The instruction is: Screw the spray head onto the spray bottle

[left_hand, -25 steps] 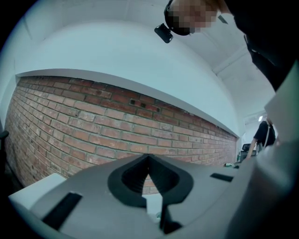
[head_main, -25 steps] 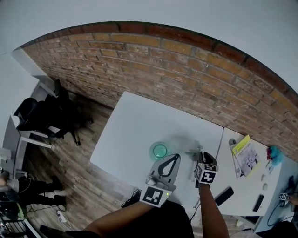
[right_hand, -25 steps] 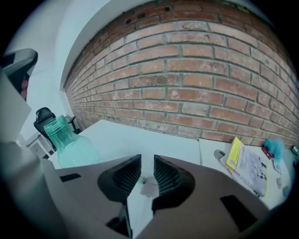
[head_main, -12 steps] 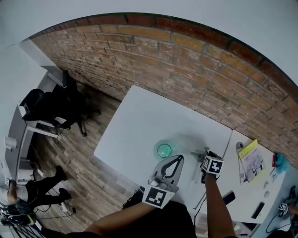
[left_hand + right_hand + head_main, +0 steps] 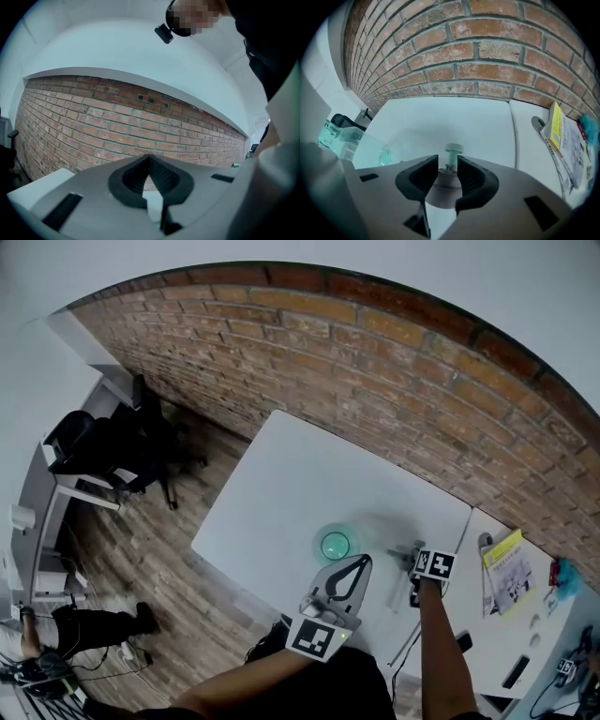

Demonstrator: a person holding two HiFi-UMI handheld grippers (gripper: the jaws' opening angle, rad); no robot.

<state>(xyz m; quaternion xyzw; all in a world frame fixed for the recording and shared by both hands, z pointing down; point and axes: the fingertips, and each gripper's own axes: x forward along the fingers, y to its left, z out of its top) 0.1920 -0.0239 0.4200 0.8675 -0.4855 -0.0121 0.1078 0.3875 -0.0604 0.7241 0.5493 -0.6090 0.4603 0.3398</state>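
I see the right tool (image 5: 447, 171) lower than a second ago, its jaws just opening, spread around the spray head (image 5: 453, 158). The left tool (image 5: 149, 163) stays pressed together, empty.

Table (image 5: 281, 474): white; wall (image 5: 375, 362): red-brown brick, pale mortar lines. Spray bottle (image 5: 335, 543): translucent teal. Booklet (image 5: 506, 554): yellow; left gripper (image 5: 359, 561): grey with black-and-white square markers.
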